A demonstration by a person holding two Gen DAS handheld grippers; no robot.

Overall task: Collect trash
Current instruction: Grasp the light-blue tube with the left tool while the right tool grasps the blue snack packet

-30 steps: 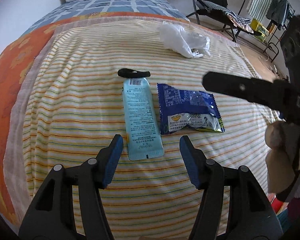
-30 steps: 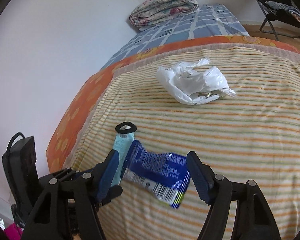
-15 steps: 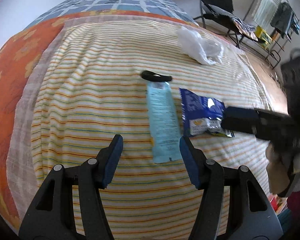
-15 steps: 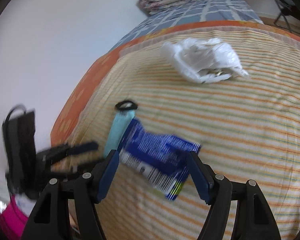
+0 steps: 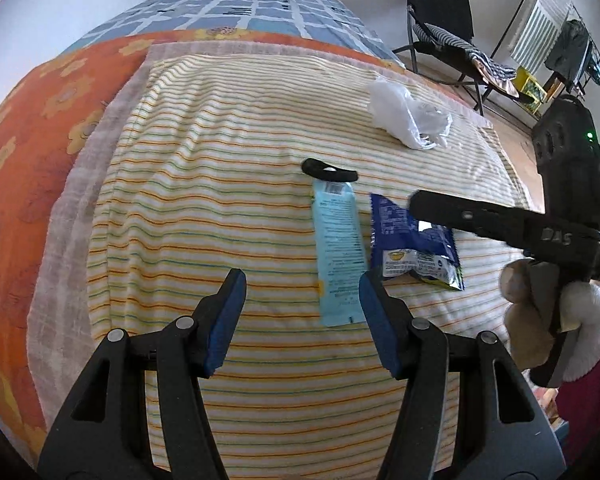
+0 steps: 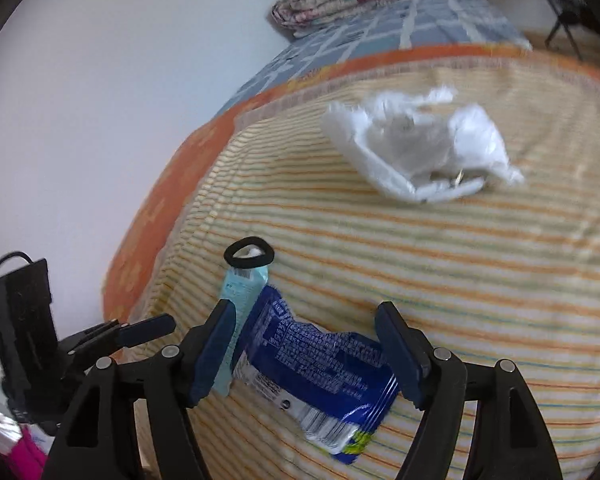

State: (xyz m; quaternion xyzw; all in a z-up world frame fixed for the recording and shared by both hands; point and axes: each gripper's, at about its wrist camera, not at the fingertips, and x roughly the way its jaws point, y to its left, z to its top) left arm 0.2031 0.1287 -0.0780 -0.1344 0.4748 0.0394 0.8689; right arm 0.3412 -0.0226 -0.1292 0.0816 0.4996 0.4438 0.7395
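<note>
On the bed with the striped yellow blanket lie a few bits of trash. There is a shiny dark blue snack wrapper, a long light blue packet touching it along one side, and a small black ring at the far end of the light blue packet. Farther back sits a crumpled white plastic bag, well apart from the others.

The right gripper is low over the blue wrapper. Its jaws are wide open, one on each side of the wrapper, and they hold nothing. The left gripper hangs near the close end of the light blue packet. Its jaws are open too, and empty.

I think the right one is about to pinch the blue wrapper. Some things could go wrong. The wrapper is thin and slippery, so it might slide out when the jaws close. The left jaw is right by the light blue packet, so it could grab that too, or push it away. The blanket is soft, so the jaws might pinch cloth and pull it up with the wrapper.
</note>
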